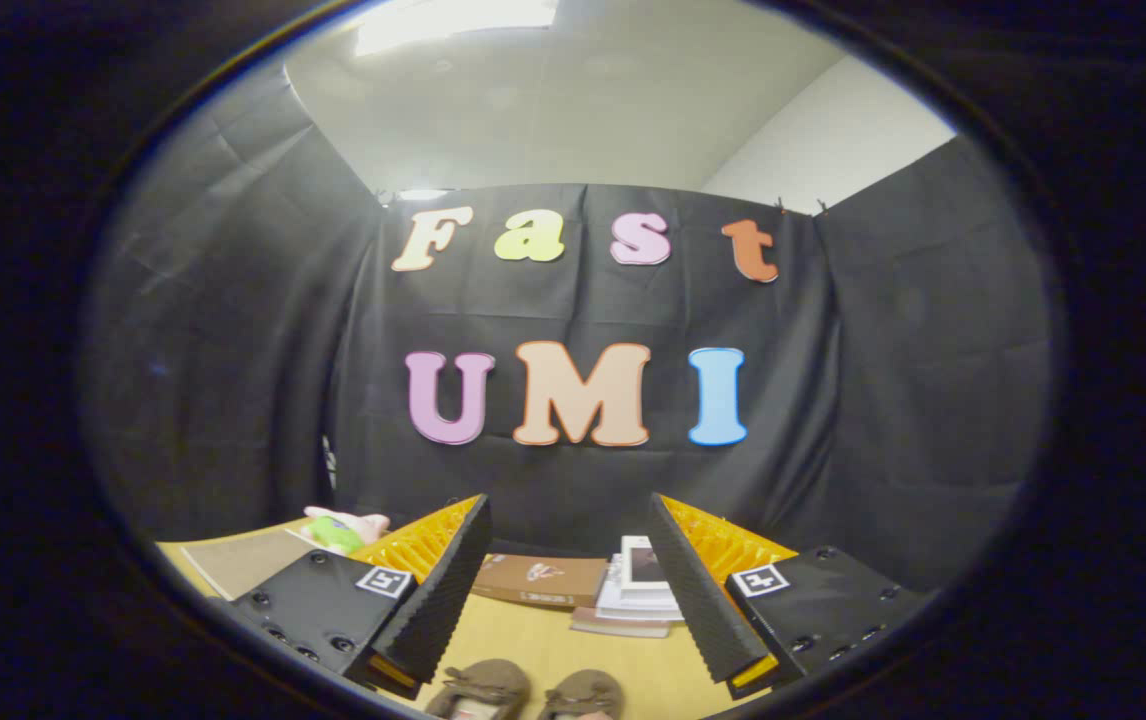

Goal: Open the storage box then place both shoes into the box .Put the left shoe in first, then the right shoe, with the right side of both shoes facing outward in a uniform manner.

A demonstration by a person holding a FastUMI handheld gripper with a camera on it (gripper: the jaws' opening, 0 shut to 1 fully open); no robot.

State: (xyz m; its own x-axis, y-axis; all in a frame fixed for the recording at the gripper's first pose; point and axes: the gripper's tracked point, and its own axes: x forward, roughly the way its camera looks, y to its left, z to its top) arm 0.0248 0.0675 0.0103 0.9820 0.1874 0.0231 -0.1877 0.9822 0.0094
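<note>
While the gripper [570, 585] was held high above the wooden table [523, 635], its two fingers were seen spread wide apart in the lower part of the frame, and nothing was gripped between them. Between the fingers, at the very bottom of the frame, the two brown shoes [531, 692] were caught side by side (only their upper parts could be made out, so left from right could not be told). They were lying on the table, below the fingertips and apart from them.

Further back, in the gap between the fingers, a flat brown storage box [540, 580] was spotted lying closed on the table against the foot of the black cloth wall [233, 380]. Just beside it, toward the lower right, a small stack of books [638, 590] was noted, partly hidden by the right finger.

Over at the lower left of the frame, beyond the left finger, a plush toy [341, 530] in pink and green was glimpsed at the table's far edge, and a grey-brown mat [238, 563] was seen lying flat near it. Above the cloth, at the top of the frame, a pale ceiling [553, 110] with a bright light panel [453, 25] was taken in.
</note>
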